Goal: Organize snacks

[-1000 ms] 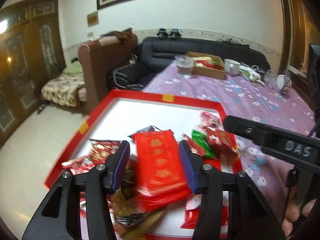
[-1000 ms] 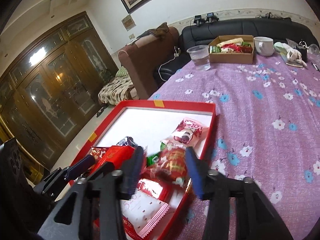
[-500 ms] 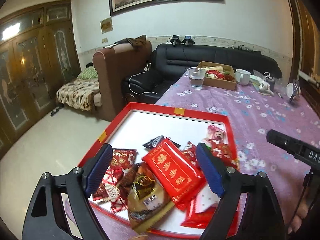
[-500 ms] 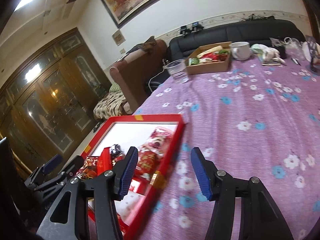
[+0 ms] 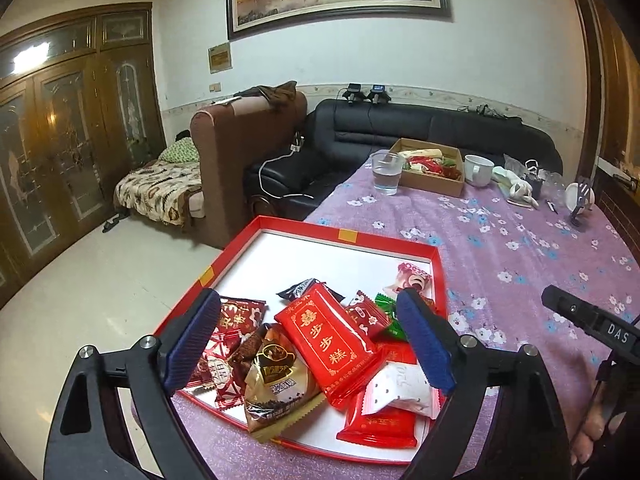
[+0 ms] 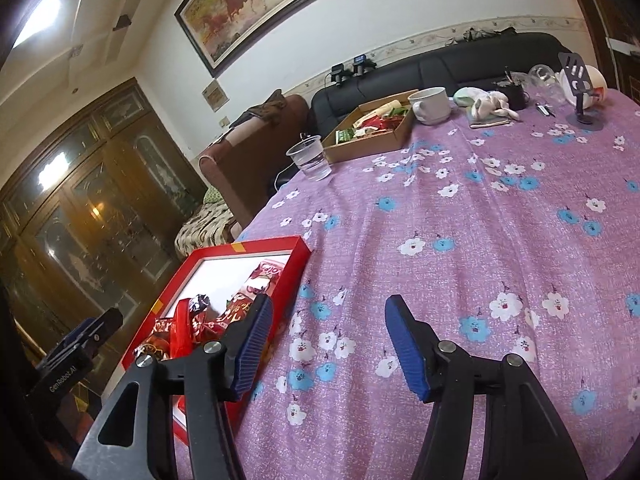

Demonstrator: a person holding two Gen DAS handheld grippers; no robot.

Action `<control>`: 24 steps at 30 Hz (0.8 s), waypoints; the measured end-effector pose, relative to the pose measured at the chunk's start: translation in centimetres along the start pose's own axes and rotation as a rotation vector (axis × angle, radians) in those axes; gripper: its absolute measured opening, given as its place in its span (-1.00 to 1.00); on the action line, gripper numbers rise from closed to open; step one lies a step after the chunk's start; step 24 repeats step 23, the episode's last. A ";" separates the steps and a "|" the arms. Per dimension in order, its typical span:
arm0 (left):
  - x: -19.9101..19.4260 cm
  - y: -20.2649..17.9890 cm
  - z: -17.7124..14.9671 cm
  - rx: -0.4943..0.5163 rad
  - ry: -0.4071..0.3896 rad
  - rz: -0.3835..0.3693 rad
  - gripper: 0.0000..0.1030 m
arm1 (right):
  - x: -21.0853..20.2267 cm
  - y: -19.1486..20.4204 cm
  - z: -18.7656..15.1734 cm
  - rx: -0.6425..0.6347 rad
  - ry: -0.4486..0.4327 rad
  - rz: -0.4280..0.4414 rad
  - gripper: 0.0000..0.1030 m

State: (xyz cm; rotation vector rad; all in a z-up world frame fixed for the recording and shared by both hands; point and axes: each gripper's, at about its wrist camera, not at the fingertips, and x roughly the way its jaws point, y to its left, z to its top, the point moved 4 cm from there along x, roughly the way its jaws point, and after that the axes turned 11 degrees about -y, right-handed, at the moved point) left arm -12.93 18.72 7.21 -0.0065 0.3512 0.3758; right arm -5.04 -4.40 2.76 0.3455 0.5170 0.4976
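Left gripper (image 5: 308, 344), jaws just widened and apart, above the red snack packet (image 5: 330, 338) in the red tray (image 5: 348, 235); right gripper (image 6: 326, 346), jaws just widened, empty over the purple tablecloth (image 6: 460, 216).

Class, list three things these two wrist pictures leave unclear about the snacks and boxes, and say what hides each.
1. Red tray, right wrist view: near end hidden behind the right gripper.
2. Cardboard box, both views: snacks too small to identify.
3. White polka-dot packet, left wrist view: right end covered by a left gripper finger.
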 end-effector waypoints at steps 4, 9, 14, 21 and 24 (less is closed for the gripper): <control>0.0 0.1 0.1 -0.002 -0.009 0.002 0.76 | 0.1 0.4 -0.3 -0.016 0.007 0.000 0.18; -0.1 -0.1 0.0 0.004 -0.014 0.007 0.76 | 0.3 0.3 -0.4 -0.008 0.013 0.000 0.18; -0.2 -0.3 -0.1 0.011 -0.013 0.002 0.76 | 0.3 0.2 -0.5 -0.006 0.015 0.001 0.18; -0.6 -1.3 -0.2 0.045 -0.029 -0.003 0.92 | 0.4 0.1 -0.6 0.007 0.017 0.007 0.18; -0.7 -1.5 -0.3 0.050 -0.032 -0.001 1.00 | 0.4 0.1 -0.6 0.007 0.017 0.007 0.18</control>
